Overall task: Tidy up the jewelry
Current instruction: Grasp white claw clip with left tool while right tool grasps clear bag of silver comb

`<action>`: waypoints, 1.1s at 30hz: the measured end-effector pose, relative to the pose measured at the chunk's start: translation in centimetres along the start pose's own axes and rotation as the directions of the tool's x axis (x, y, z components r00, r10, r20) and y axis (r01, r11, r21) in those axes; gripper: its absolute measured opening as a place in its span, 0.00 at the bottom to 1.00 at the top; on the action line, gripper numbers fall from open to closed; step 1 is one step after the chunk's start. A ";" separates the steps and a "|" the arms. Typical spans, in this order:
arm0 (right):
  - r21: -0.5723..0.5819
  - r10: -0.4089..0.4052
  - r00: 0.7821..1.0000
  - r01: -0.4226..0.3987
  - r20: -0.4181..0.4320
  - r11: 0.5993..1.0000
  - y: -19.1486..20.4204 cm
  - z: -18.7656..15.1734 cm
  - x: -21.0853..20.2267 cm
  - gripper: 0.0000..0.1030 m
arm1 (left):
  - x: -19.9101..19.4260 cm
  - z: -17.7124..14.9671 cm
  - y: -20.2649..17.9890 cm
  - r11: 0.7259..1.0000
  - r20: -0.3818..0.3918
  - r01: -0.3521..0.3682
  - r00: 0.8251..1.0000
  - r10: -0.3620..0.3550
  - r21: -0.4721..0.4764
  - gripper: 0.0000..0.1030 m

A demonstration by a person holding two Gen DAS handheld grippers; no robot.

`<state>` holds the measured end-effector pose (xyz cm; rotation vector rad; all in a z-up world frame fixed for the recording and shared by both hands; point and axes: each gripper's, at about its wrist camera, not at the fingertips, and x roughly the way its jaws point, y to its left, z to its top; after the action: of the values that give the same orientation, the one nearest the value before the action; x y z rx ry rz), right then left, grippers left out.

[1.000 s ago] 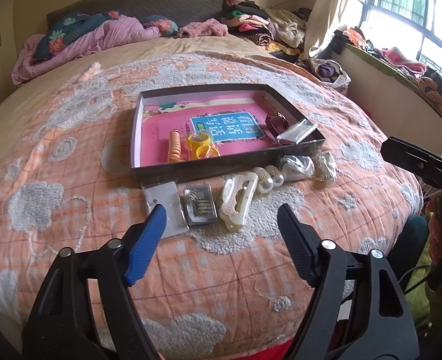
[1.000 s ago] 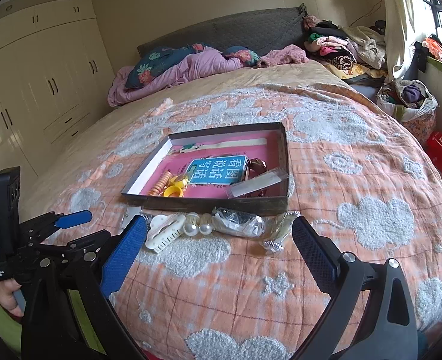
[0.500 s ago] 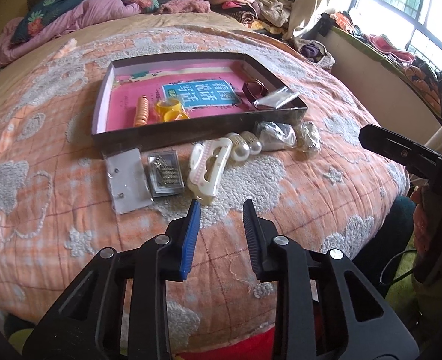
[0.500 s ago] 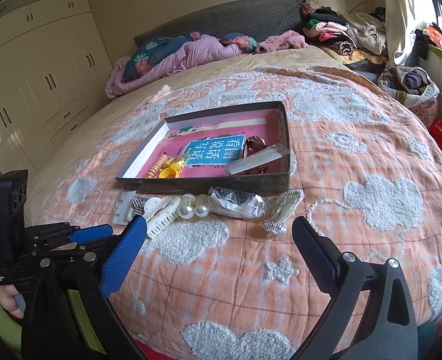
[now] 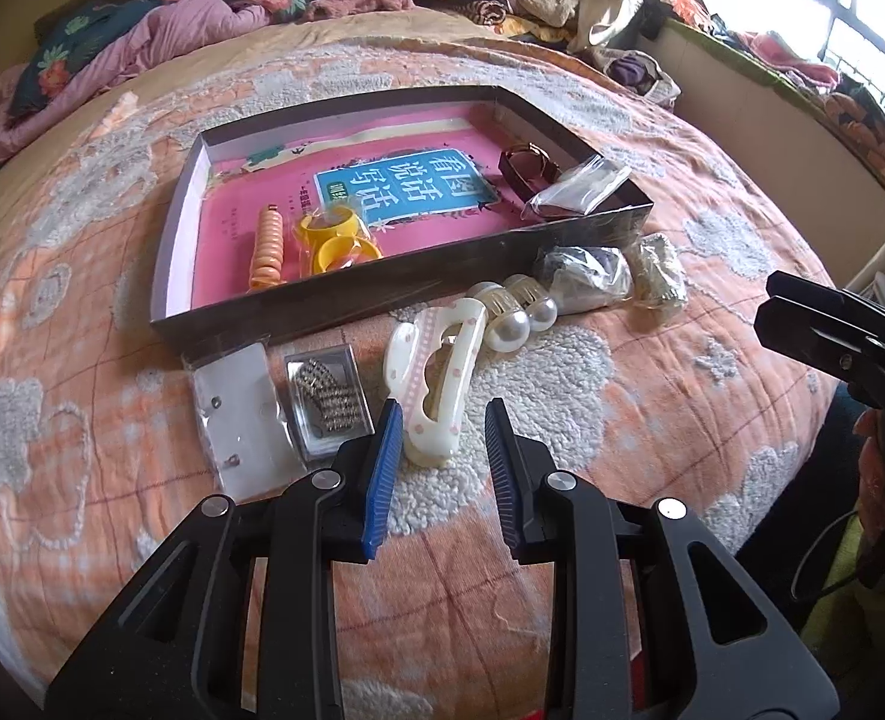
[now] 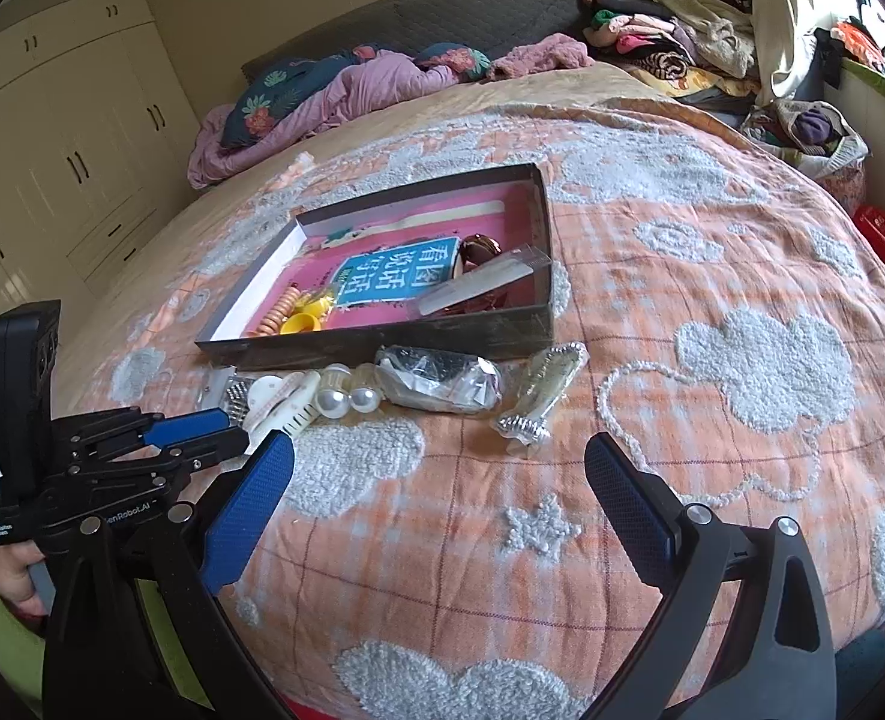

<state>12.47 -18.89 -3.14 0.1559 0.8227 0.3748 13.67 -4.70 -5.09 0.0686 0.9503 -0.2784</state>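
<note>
Left tongs (image 5: 442, 426) narrowed, seemingly not gripping the hair claw (image 5: 433, 378) (cream); right tongs (image 6: 439, 462) wide apart.

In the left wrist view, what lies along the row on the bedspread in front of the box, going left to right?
Clear flat packet → packet of sparkly strips → white hair claw clip → two pearl pieces → crumpled clear bag with dark contents → small pale packet.
</note>
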 end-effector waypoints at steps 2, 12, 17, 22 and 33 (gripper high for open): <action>0.008 -0.010 1.000 0.010 -0.008 1.000 -0.3 -0.1 0.4 0.94 | 0.6 0.2 0.0 1.000 -0.009 -0.008 1.000 0.008 0.011 0.22; 0.043 -0.037 0.999 0.038 -0.024 0.998 -1.8 0.0 2.1 0.94 | 2.5 1.0 -0.5 0.997 -0.025 -0.040 0.999 0.041 0.060 0.40; 0.060 -0.042 0.998 0.044 -0.037 0.997 -2.4 0.2 3.1 0.94 | 3.7 1.3 -0.9 0.994 -0.041 -0.060 0.997 0.064 0.095 0.40; 0.084 -0.040 0.998 0.044 -0.052 0.996 -3.2 0.6 4.3 0.82 | 4.2 1.5 -1.3 0.987 -0.031 -0.097 0.994 0.102 0.128 0.37; 0.163 -0.016 0.995 0.032 -0.097 0.986 -4.9 1.1 7.4 0.49 | 3.6 1.6 -0.7 0.994 -0.012 -0.061 0.998 0.062 0.095 0.30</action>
<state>19.17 -20.58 -8.81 0.2835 0.9494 0.2934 16.74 -6.35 -6.98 0.1863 0.9477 -0.2664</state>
